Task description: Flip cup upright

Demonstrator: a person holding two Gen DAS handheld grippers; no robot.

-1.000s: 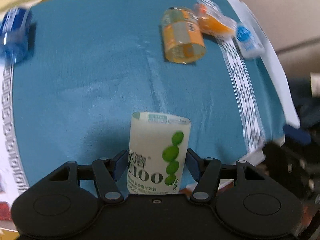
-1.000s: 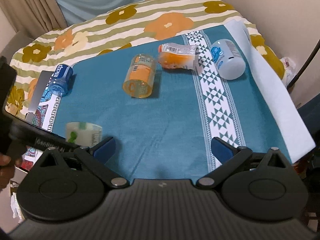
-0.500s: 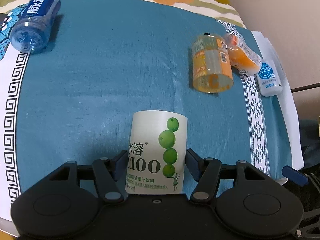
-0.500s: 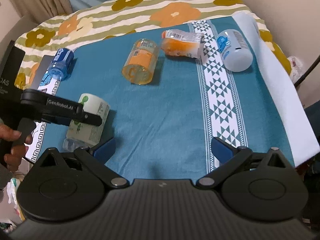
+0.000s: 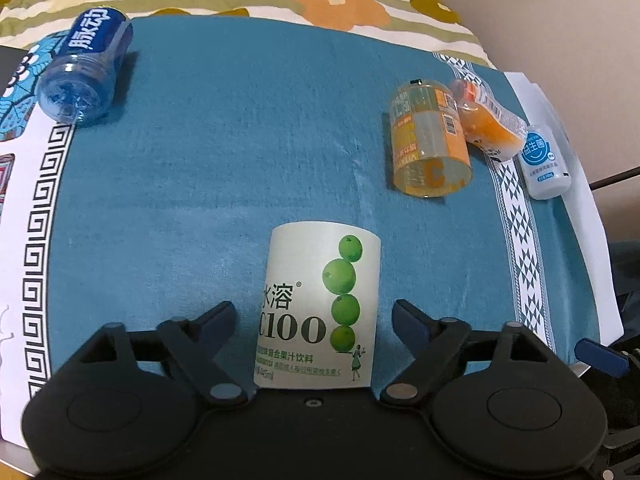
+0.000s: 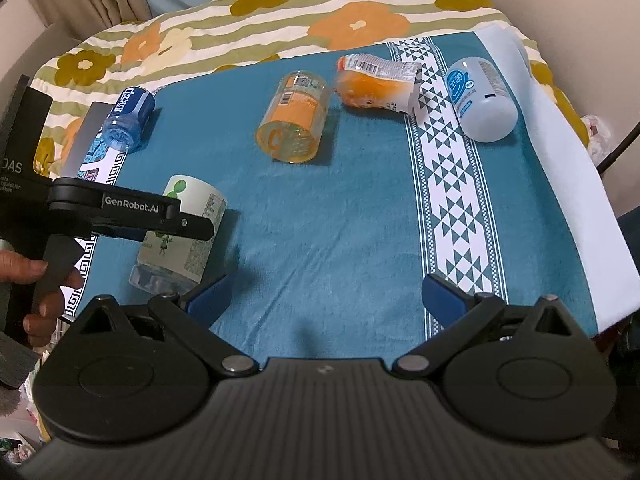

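Lying between the spread fingers of the left tool (image 5: pixel 314 316), the cup (image 5: pixel 318 308) touches neither blue pad; gaps show on both sides. It rests on the teal cloth (image 5: pixel 240 160) of the bed, near the left edge, in the near part of the scene. Its white label carries green fruit and "C100" lettering, and its clear end points toward the tool. From the right wrist view, the left tool reaches over the cup (image 6: pixel 180 236) from the left, held by a hand (image 6: pixel 36 300). The right tool (image 6: pixel 326 292) hovers nearer, fingers wide apart, gripping nothing.
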